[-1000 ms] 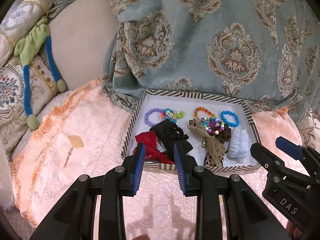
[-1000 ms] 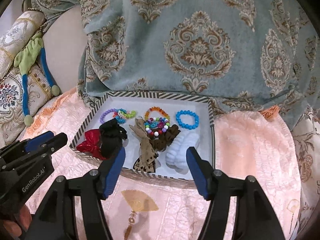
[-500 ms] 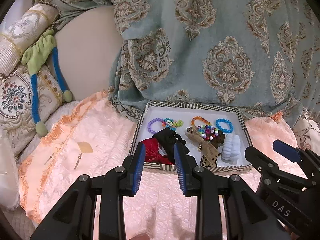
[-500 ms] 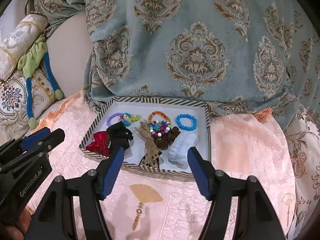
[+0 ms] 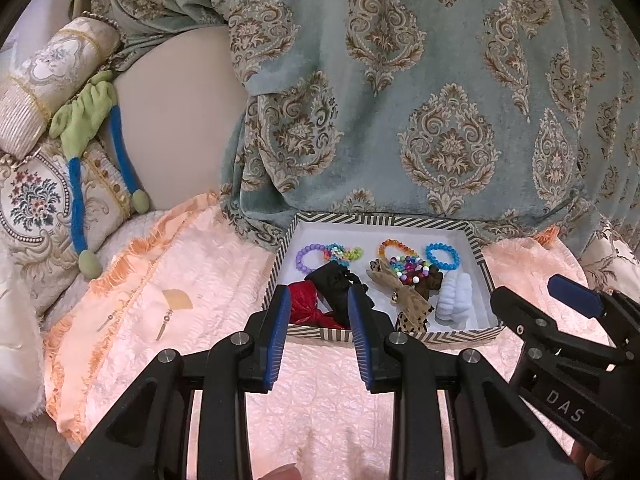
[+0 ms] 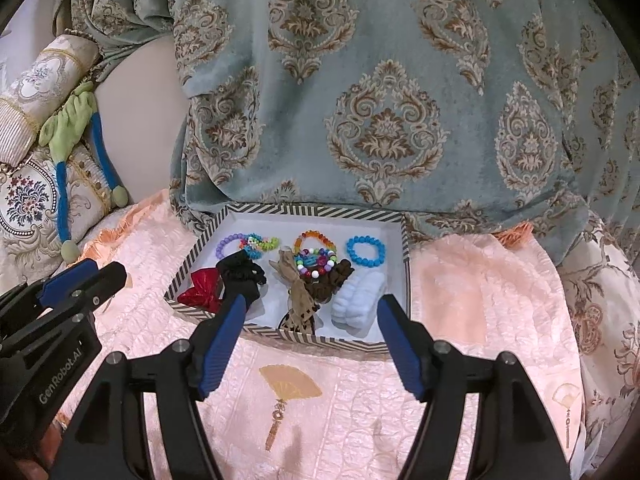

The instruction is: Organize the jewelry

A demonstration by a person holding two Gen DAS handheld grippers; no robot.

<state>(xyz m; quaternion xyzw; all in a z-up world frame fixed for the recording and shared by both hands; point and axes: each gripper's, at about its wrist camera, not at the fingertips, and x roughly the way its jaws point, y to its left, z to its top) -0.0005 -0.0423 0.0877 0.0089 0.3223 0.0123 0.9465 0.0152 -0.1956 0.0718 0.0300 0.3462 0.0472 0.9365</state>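
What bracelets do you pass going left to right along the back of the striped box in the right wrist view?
Purple bead bracelet → orange bead bracelet → blue bead bracelet.

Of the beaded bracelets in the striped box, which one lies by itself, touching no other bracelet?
The solid blue bracelet, at the right of the back row in the striped box. The purple bracelet meets the green-and-pink one, and the orange bracelet overlaps the multicoloured beads.

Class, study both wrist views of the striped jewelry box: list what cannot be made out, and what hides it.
- Red bow: left wrist view, its near part sits behind the left gripper and the box wall.
- Leopard-print bow: right wrist view, its lower end is cut off by the box's near wall.
- Multicolour bead bracelet: the tangled strands are too small to count.
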